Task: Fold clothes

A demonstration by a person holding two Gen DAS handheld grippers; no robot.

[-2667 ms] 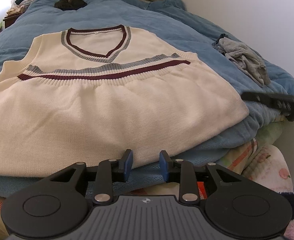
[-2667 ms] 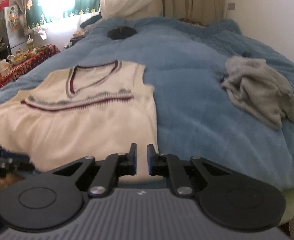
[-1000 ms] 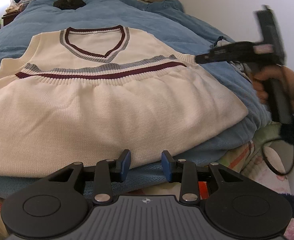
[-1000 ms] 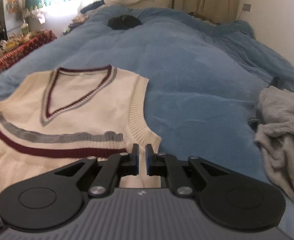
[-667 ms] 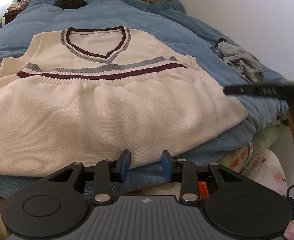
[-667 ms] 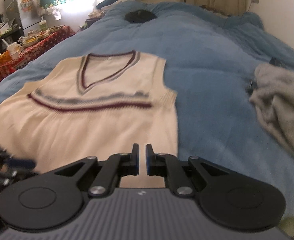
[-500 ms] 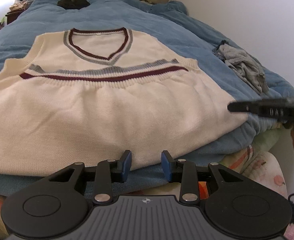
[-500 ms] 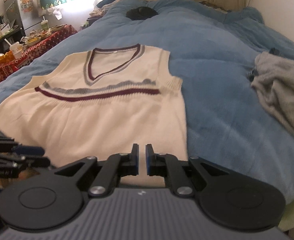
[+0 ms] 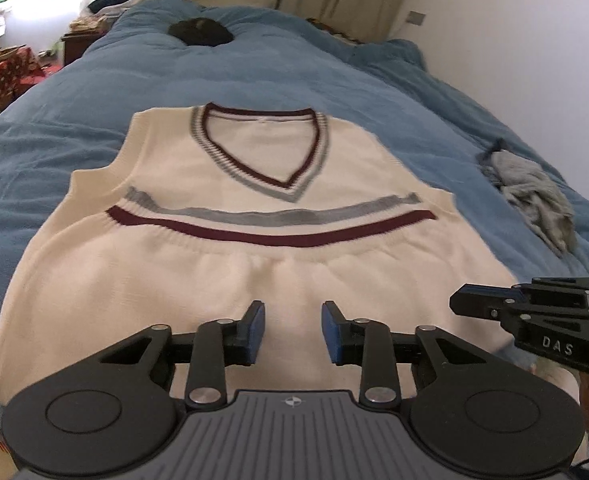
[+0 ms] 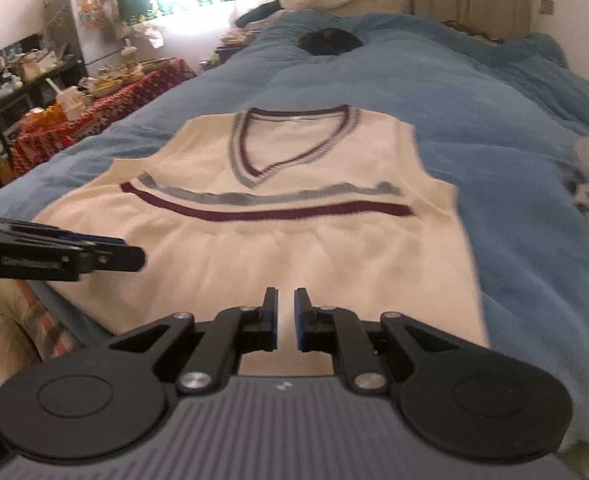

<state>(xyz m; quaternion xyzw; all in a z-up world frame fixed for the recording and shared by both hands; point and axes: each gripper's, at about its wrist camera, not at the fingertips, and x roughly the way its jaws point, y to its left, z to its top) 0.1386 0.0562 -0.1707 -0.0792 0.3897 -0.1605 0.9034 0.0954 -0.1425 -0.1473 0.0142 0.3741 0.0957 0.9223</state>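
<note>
A cream knitted sleeveless V-neck vest with maroon and grey bands across the chest and round the neck lies flat and face up on a blue fleecy bed cover, its hem towards both tools and its neckline at the far end. In the left wrist view it looks already doubled once, with a ribbed edge running straight across just below the stripes; the blur leaves that unsure. Otherwise no side is turned in, so most of the folding appears to be left.

The left gripper hovers just short of the near hem, about at its middle. Its blue-padded jaws stand apart with only air between them, and they are closing. The right gripper hangs over the same near edge a little to one side; its jaws are almost together, a narrow slit showing, opening slightly, with no cloth in them. Each tool shows in the other's view, the right one at the near right corner of the vest, the left one at its near left corner.

Beyond the right gripper, well off to its right, a crumpled grey garment waits on the cover, untouched. A dark bundle lies far ahead near the pillows.
</note>
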